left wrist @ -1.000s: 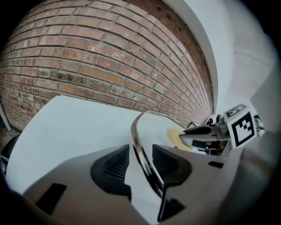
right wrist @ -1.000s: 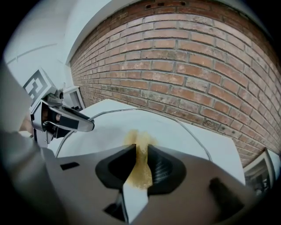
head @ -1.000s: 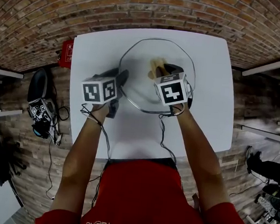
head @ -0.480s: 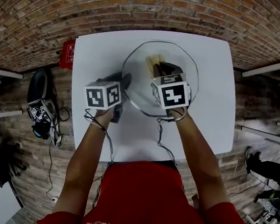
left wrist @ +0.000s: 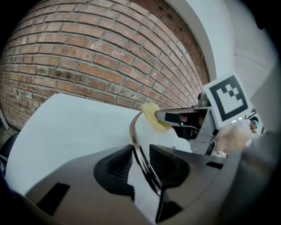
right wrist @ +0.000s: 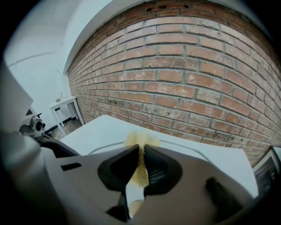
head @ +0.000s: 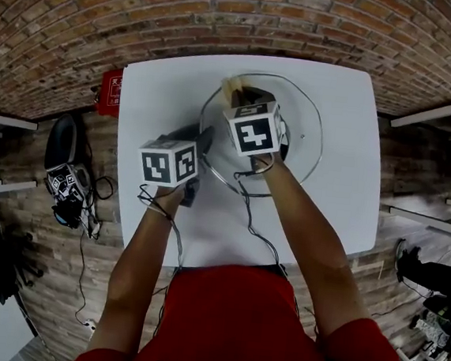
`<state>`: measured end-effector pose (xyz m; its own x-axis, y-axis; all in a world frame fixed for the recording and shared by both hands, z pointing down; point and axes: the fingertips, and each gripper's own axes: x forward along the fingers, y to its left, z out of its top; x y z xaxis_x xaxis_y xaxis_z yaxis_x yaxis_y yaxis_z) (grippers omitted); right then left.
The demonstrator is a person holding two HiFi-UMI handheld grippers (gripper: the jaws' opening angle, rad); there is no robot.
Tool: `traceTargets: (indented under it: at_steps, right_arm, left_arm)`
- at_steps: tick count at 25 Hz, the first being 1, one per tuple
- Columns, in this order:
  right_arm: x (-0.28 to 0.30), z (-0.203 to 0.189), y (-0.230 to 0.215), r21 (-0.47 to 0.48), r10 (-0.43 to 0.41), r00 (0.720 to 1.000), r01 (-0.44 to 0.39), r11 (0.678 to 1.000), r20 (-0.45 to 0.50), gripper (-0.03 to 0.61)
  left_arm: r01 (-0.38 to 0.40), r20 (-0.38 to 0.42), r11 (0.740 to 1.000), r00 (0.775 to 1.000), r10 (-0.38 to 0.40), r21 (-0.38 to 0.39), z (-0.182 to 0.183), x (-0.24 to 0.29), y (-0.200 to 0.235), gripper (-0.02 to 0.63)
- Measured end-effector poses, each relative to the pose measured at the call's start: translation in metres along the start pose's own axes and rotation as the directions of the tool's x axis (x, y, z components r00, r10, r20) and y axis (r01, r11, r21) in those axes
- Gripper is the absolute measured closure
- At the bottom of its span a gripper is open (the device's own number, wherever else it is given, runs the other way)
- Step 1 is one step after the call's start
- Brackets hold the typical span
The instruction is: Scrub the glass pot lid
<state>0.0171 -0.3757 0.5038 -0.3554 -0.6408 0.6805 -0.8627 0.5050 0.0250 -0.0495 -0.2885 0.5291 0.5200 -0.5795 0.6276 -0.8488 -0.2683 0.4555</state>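
A round glass pot lid [head: 299, 139] with a metal rim lies on the white table [head: 163, 90]. My left gripper [head: 204, 143] is at the lid's left edge. In the left gripper view the rim [left wrist: 136, 136] runs between the two pads of the left gripper [left wrist: 141, 158], which are shut on it. My right gripper [head: 238, 91] is over the far left part of the lid, shut on a yellow sponge [head: 233, 86]. The sponge [right wrist: 141, 145] sticks out past the right gripper's [right wrist: 141, 165] tips, and the lid's rim [right wrist: 198, 150] curves beyond.
The table stands against a brick wall. On the floor to the left lie a red box [head: 109, 91] and black gear with cables [head: 66, 183]. A white stand [head: 449, 165] is to the right. The person's arms reach in from the near side.
The right gripper has carried the sponge across the lid, away from me and to the left. The left gripper has stayed at the lid's left rim.
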Motion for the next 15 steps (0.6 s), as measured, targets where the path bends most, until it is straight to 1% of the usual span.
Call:
traceTargets:
  at_steps: [4, 7, 10, 12, 15]
  right_arm:
    - [0.001, -0.012, -0.03, -0.013, -0.068, 0.997, 0.067, 0.998, -0.037, 0.526]
    - [-0.009, -0.024, -0.06, -0.022, -0.134, 0.989, 0.133, 0.991, -0.064, 0.526]
    - [-0.02, -0.04, -0.092, 0.023, -0.198, 0.976, 0.201, 0.979, -0.088, 0.526]
    - [-0.028, -0.048, -0.106, 0.042, -0.226, 0.968, 0.232, 0.972, -0.108, 0.526]
    - [-0.033, -0.052, -0.11, 0.064, -0.232, 0.967, 0.239, 0.969, -0.1, 0.526]
  left_arm:
    - [0.001, 0.0, 1.0, 1.0, -0.001, -0.001, 0.001, 0.0, 0.002, 0.485]
    - [0.002, -0.001, 1.0, 1.0, -0.002, -0.002, 0.001, 0.0, 0.002, 0.485]
    - [0.002, -0.001, 1.0, 1.0, -0.002, -0.002, 0.0, 0.0, 0.003, 0.485]
    - [0.002, -0.001, 1.0, 1.0, -0.002, -0.001, 0.0, -0.001, 0.003, 0.485]
    - [-0.001, -0.003, 1.0, 1.0, 0.001, 0.003, 0.0, -0.001, 0.003, 0.485]
